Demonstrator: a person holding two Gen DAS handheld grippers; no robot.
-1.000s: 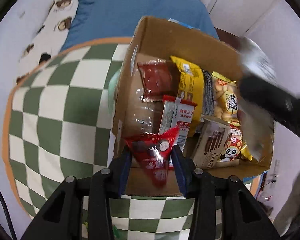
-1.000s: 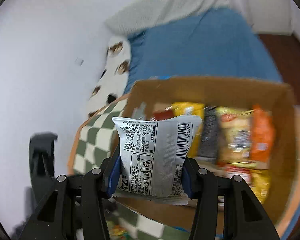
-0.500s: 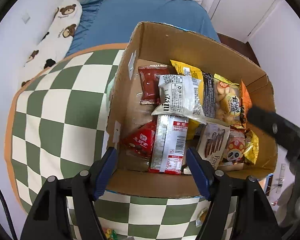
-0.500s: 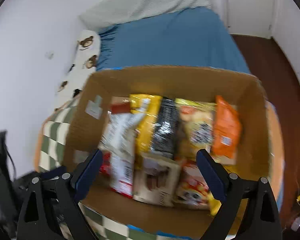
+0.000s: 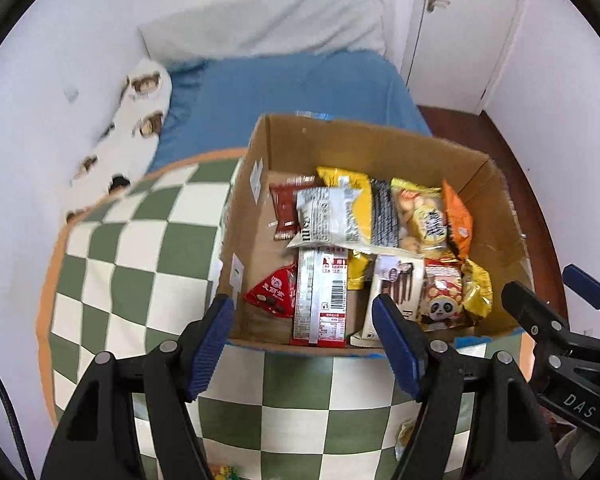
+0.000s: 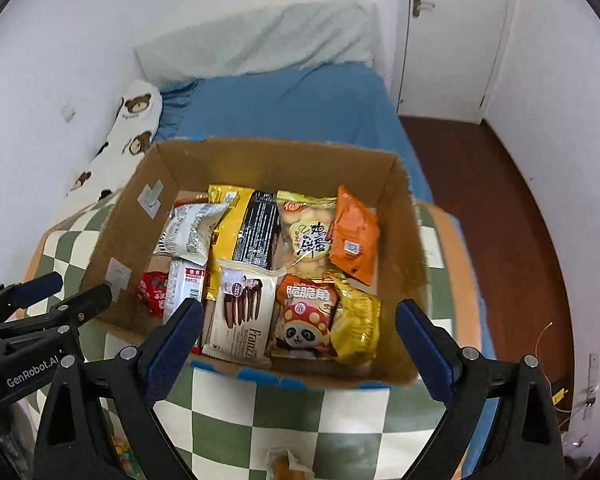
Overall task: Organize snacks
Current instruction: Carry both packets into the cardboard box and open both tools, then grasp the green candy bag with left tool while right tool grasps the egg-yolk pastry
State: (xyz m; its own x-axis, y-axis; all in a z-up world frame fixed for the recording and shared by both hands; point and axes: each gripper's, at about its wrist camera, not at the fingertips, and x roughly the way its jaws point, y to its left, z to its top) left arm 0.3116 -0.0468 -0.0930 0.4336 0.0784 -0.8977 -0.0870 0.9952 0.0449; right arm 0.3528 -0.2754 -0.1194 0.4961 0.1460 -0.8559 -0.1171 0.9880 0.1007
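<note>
left gripper (image 5: 304, 330) hanging apart, gripping nothing | right gripper (image 6: 298, 330) jaws opening, nothing between them | both hovering over cardboard box (image 6: 260, 160) that's holding the snacks

Your left tool (image 5: 304, 336) and right tool (image 6: 298, 336): black frames, blue pads, silver screws, white "GenRobot.AI" lettering.

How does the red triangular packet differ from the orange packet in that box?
The red packet is triangular and lies near the box's left wall, in the front row; the orange packet is a flat rectangle by the right wall, farther back. The red packet lies mostly clear; the orange packet partly overlaps the biscuit bag. Both lie loose, ungripped.
</note>
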